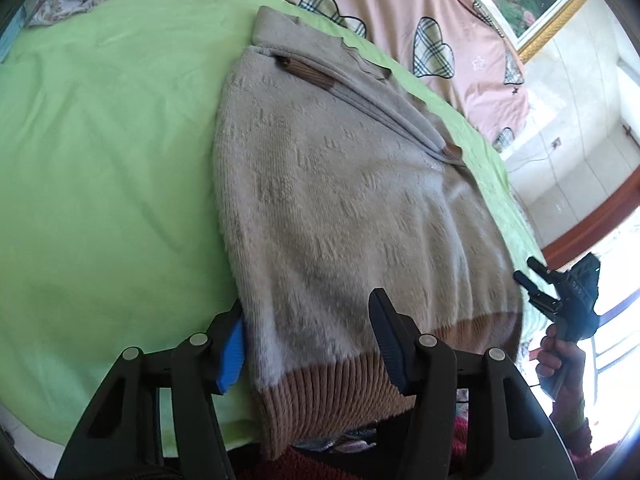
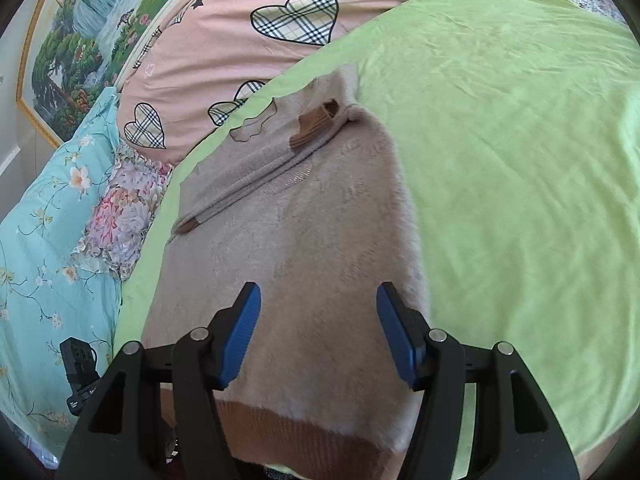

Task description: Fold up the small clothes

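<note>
beige sweater (image 1: 340, 208) lies under both spread claws, left claw (image 1: 308, 344) and right claw (image 2: 318, 336).

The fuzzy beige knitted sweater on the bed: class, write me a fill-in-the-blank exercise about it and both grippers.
1. The fuzzy beige knitted sweater lies on a ____ bedsheet.
2. The sweater's ribbed hem band is coloured ____.
3. The jaws of the left gripper and the right gripper both stand ____.
4. The pink quilt carries plaid ____ shapes.

Missing words: green; brown; open; heart

No text, label or number is legible; small white markings on the right tongs (image 1: 538, 284) are too blurred to read.
</note>
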Demonstrator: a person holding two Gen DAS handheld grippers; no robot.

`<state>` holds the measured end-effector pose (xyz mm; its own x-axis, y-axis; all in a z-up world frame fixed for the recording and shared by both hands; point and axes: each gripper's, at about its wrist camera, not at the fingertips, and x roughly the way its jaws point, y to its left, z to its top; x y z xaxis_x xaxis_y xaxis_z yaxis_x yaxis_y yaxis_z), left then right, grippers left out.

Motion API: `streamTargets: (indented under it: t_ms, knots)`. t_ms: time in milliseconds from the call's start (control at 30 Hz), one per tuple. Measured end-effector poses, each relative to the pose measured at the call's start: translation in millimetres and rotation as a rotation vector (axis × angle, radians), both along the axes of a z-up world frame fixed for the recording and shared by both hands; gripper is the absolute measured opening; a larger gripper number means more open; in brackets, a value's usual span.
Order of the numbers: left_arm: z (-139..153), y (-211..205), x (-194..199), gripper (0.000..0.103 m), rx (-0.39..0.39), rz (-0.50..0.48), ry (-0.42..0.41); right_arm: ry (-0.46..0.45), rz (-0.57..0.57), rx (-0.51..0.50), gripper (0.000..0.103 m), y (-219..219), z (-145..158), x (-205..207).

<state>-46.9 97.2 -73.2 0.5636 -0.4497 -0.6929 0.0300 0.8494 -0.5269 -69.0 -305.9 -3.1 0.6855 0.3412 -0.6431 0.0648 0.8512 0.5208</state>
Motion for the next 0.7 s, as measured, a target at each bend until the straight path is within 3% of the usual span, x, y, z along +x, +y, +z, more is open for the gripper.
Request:
streamTargets:
  t_ms: [133,300,500,567,600,633,667,700]
  knots:
    - [-6,8,-6,0.041,-0.040,-0.012,0.001,0.021,0.021,-0.033,0.061,-10,-2,-22]
    - [-16,16,-9,0.041,-0.157,-0.006,0.029,0.046,0.047,-0.027,0.061,-19,-10,-44]
    - [-14,6,-4,0.041,-0.123,-0.085,0.054,0.052,0.196,0.141,0.061,1,-30,-32]
    - [-14,7,-3,0.040,-0.129,-0.091,0.055,0.041,0.232,0.105,0.061,12,-31,-30]
    - [-15,8,-3,0.036,-0.131,-0.088,0.054,0.040,0.237,0.095,0.054,13,-31,-30]
    - [-15,9,-4,0.022,-0.127,-0.088,0.055,0.052,0.231,0.092,0.029,11,-33,-32]
    - [-17,9,-5,0.012,-0.128,-0.091,0.060,0.076,0.222,0.102,0.014,6,-37,-33]
    - [-18,11,-5,0.013,-0.131,-0.093,0.066,0.100,0.211,0.123,0.009,0,-42,-35]
